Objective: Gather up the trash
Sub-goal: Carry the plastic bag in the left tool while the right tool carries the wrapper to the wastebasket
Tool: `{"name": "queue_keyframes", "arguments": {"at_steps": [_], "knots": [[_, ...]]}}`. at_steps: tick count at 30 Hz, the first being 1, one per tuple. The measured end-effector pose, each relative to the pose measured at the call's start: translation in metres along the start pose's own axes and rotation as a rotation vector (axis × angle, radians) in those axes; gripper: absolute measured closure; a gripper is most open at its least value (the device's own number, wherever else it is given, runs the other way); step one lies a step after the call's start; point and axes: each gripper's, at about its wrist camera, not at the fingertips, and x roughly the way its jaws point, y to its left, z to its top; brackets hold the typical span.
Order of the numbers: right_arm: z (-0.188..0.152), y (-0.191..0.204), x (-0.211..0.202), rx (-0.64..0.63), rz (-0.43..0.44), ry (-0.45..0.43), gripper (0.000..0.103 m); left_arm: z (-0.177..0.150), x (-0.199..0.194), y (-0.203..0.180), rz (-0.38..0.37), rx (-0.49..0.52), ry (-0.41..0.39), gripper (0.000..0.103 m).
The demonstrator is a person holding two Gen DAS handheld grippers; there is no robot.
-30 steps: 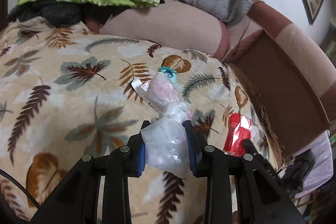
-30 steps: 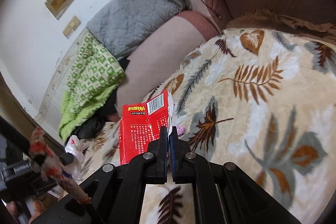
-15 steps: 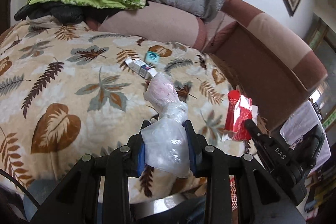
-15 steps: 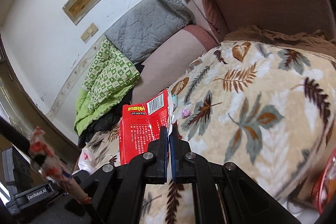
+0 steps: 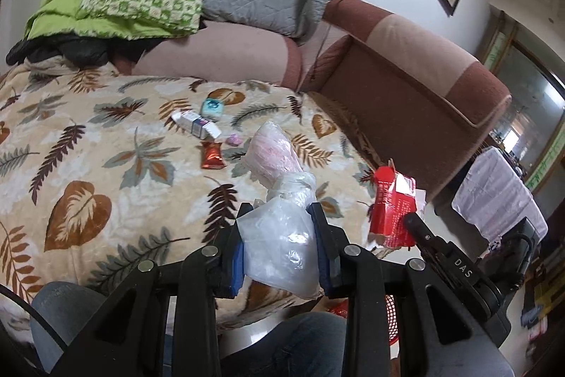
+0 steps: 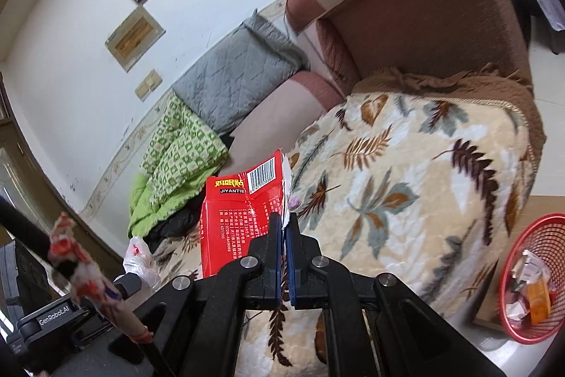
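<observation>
Trash — a plastic bag (image 5: 279, 246) clenched in the left gripper (image 5: 280, 232), a red box (image 6: 240, 218) pinched in the right gripper (image 6: 284, 228) — above the blanket (image 5: 106, 165).

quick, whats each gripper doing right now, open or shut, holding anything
Left gripper: shut on the knotted plastic bag.
Right gripper: shut on the edge of the torn red box.

The left gripper (image 5: 280, 246) pinches a knotted clear plastic bag (image 5: 279, 200) above a leaf-patterned blanket (image 5: 88, 172). On the blanket lie a white carton (image 5: 196, 125), a teal item (image 5: 212, 108) and a red wrapper (image 5: 212, 155). To the right, another gripper (image 5: 411, 225) holds a red packet (image 5: 392, 204).
</observation>
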Motion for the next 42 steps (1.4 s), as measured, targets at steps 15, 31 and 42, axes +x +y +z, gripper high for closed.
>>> {"name": "queue_keyframes", "arguments": {"at_steps": [15,31,42], "knots": [[0.009,-0.003,-0.077,-0.026,0.013,-0.093,0.100,-0.018,-0.035,-0.063,0.007,0.135,-0.058,0.073],[0.016,-0.025,-0.149,-0.045,-0.077,-0.183,0.100,-0.045,-0.048,-0.121,-0.071,0.247,-0.051,0.073],[0.021,-0.063,-0.194,-0.007,-0.207,-0.248,0.100,-0.059,-0.030,-0.165,-0.221,0.315,0.039,0.073]]}}
